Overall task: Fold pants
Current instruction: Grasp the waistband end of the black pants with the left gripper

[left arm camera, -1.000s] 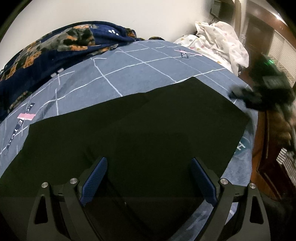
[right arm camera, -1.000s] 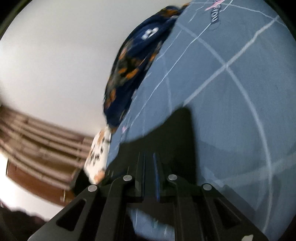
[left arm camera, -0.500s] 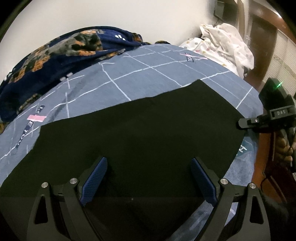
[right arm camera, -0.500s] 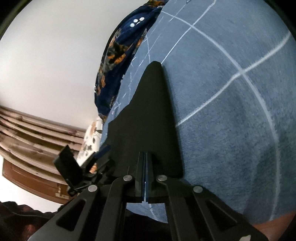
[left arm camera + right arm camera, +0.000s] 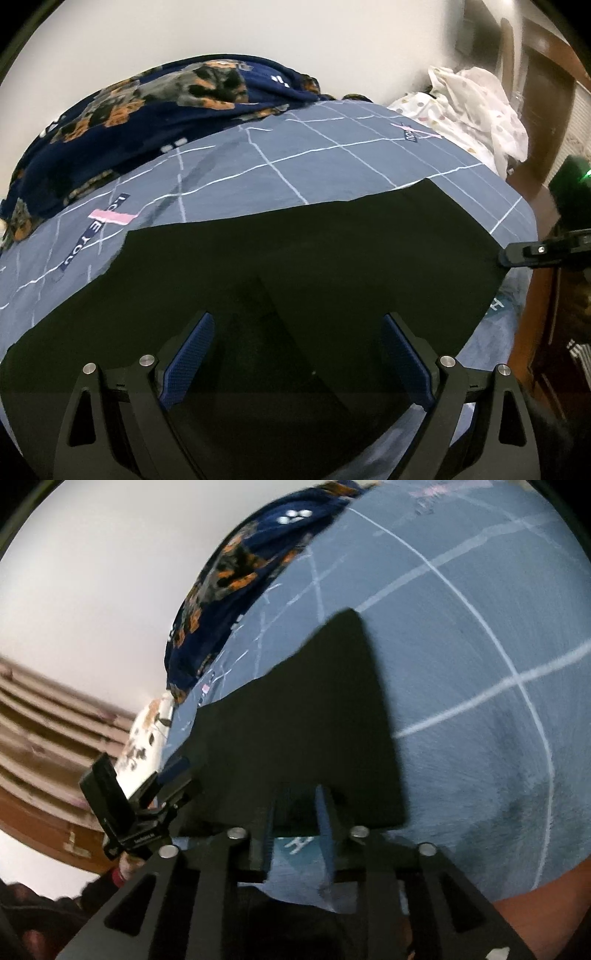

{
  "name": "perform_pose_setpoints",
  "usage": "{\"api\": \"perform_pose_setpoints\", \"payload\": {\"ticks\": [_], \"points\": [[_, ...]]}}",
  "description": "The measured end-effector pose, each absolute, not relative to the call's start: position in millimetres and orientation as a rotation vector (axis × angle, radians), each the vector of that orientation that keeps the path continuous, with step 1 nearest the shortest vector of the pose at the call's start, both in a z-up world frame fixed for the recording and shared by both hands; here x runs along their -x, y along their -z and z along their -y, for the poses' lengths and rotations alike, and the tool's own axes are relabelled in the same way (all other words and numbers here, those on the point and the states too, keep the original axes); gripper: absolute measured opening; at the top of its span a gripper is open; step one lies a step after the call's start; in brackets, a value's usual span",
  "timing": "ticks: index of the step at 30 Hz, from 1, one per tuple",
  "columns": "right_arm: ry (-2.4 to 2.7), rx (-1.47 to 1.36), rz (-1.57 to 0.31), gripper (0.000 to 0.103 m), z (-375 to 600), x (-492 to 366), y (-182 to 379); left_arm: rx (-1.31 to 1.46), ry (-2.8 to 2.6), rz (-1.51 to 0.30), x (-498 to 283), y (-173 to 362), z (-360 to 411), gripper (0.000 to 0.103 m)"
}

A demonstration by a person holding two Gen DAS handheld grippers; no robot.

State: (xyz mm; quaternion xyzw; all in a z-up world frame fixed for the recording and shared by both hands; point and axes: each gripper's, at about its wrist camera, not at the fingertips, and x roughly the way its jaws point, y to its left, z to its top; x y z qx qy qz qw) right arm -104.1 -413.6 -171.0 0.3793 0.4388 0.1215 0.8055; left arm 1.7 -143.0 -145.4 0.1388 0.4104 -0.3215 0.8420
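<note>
Up close, our left gripper [image 5: 295,354] hangs over the near part of the black pants [image 5: 295,266] with its jaws spread wide and nothing pinched between the blue pads [image 5: 188,358], so that side isn't holding anything. Over at the right edge, our right gripper [image 5: 295,823] has its jaws opening; the hem sits right at the fingertips, but bedsheet shows through the gap, so it looks like the cloth is being let go rather than gripped. The pants lie flat on the blue grid bedsheet [image 5: 332,166], near edge of the bed, as one tidy dark slab with pretty straight sides, and a diagonal crease shows in the middle. We'd say the first fold is done, with the legs stacked one on the other, though the fabric is so dark the layers are hard to count. What's left, we reckon, is folding it across its length once or twice more. Farther back, a navy floral blanket [image 5: 147,107] and a white spotted cloth [image 5: 476,99] sit by the wall, well clear of the job.
</note>
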Motion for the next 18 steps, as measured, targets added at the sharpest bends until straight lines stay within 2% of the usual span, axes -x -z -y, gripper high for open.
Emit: {"api": "perform_pose_setpoints", "payload": {"ticks": [5,9,14,18], "points": [[-0.321,-0.738,-0.92,0.028,383,91,143,-0.251,0.666,-0.901,2,137,124,0.091],[-0.408,-0.701,-0.885,0.041,347,74,116,-0.153,0.65,-0.937,8,121,89,0.09],[-0.518,-0.701,-0.869,0.048,308,59,101,0.004,0.501,-0.999,7,107,10,0.087],[-0.578,-0.732,-0.878,0.051,285,51,105,0.357,0.38,-1.126,-1,117,-96,0.08]]}}
